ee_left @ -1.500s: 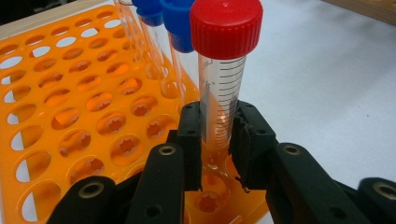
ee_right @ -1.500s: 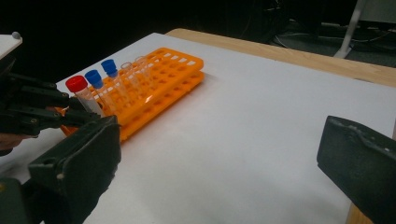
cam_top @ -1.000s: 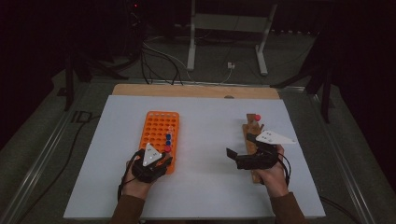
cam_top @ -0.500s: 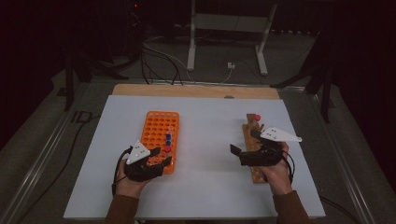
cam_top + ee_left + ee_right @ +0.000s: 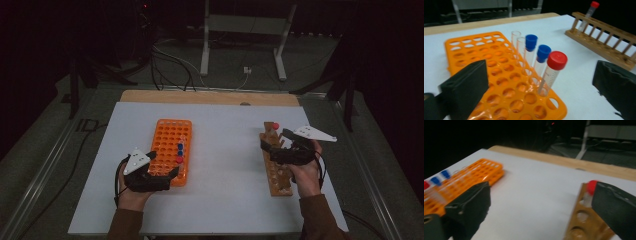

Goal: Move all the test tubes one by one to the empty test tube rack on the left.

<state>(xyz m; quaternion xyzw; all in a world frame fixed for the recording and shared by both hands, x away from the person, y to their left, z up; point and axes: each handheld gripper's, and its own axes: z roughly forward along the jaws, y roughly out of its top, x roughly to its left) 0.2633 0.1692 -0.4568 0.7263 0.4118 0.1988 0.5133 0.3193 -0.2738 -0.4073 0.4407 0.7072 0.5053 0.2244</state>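
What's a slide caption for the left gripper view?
Open left tongs frame a red-capped tube standing in the orange rack.

Between the black left tongs point(image 5: 541, 82) stands an orange tube rack point(image 5: 499, 75) holding a clear tube with a red cap point(image 5: 557, 60), two blue-capped tubes point(image 5: 543, 53) behind it and two uncapped clear tubes point(image 5: 516, 40) beyond. Under the black right tongs point(image 5: 539, 207) lies a brown wooden rack point(image 5: 584, 220); a red-capped tube point(image 5: 591, 187) sits by the right-hand jaw. The surface point(image 5: 225, 150) is plain white, with a light wood strip point(image 5: 210, 97) at its far edge.
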